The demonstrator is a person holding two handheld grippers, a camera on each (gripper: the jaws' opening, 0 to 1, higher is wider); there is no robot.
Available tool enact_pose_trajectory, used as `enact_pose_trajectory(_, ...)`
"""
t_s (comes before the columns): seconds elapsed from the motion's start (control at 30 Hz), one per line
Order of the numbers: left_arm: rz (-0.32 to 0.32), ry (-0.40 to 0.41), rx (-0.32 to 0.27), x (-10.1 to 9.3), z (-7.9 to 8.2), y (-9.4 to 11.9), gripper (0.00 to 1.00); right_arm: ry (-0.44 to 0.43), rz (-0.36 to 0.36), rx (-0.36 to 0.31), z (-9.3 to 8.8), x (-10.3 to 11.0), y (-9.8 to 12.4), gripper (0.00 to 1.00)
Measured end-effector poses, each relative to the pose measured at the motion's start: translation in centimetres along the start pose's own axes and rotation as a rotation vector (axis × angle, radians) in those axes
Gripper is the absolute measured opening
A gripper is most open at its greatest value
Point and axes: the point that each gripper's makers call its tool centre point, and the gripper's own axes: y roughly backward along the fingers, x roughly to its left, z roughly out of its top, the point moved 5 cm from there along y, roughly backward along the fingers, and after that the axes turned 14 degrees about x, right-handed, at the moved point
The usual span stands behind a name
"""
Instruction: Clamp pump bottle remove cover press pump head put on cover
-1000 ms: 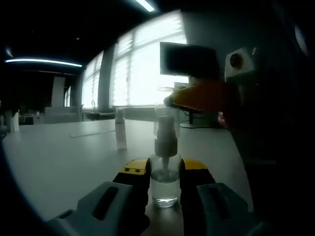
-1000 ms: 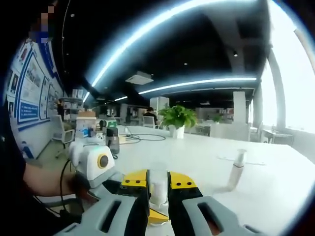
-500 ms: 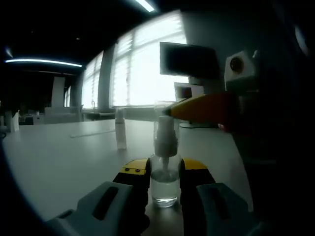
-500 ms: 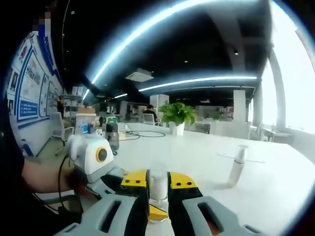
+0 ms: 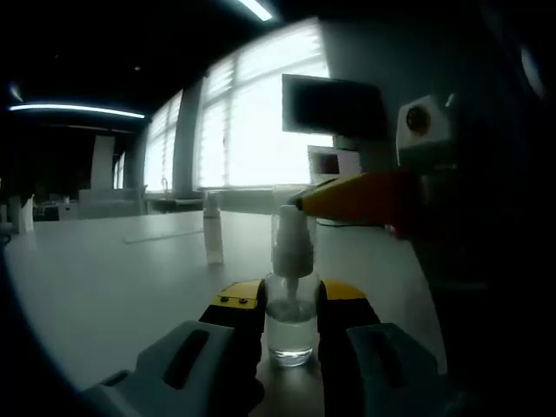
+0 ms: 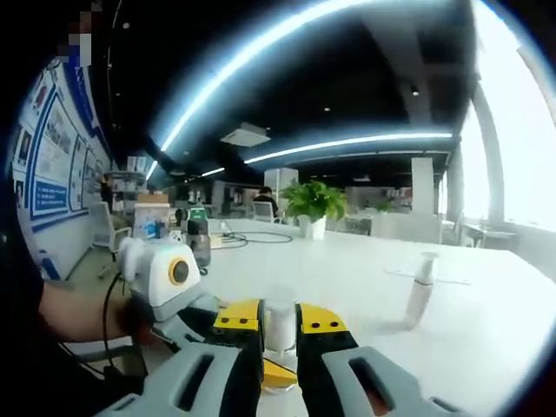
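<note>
Gripper on the left (image 5: 291, 326) is closed on the pump bottle (image 5: 290, 326), its yellow-tipped jaws pressing the clear body on both sides while the bottle stands upright on the white bench (image 5: 104, 287). Coming in from the right of that view, the right gripper (image 5: 300, 201) reaches level with the top of the bottle, its orange-yellow tip touching or just beside the clear cover (image 5: 289, 208) over the pump head. In the right gripper view its own jaws are shut on that clear cover (image 6: 278, 326), seen between the yellow pads.

Against the earlier frames, the right gripper sits lower: a second ago its tip was above the pump head and looked broader, now it is narrower and level with the cover. The bottle, the left gripper's hold and the left gripper view itself have not shifted. The right gripper view has swung only slightly; the left gripper's grey body (image 6: 169, 287) and the hand (image 6: 78, 313) holding it lie a little differently at lower left.

My judgement: the clamp is done, and the cover step is in hand. Whether the cover is fully seated or partly lifted, I cannot tell.

Farther out, a second slim bottle (image 5: 212, 230) stands on the bench well apart.
</note>
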Motion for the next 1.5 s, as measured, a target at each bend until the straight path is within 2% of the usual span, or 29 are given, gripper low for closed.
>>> enact_pose_trajectory(0.37,0.000,0.002,0.001,0.0,0.0,0.0,0.15,0.023,0.002,-0.021,0.0,0.0,0.1,0.10)
enact_pose_trajectory(0.53,0.001,0.003,0.001,0.1,0.0,0.0,0.15,-0.020,0.023,-0.052,0.5,-0.4,0.4,0.13)
enact_pose_trajectory(1.07,0.012,0.004,0.004,0.1,-0.1,0.0,0.15,0.008,0.024,-0.064,0.1,-0.6,1.2,0.18)
enact_pose_trajectory(1.5,0.033,0.003,0.008,0.5,-0.1,-0.1,0.15,0.007,-0.024,-0.085,-0.1,-2.7,2.6,0.19)
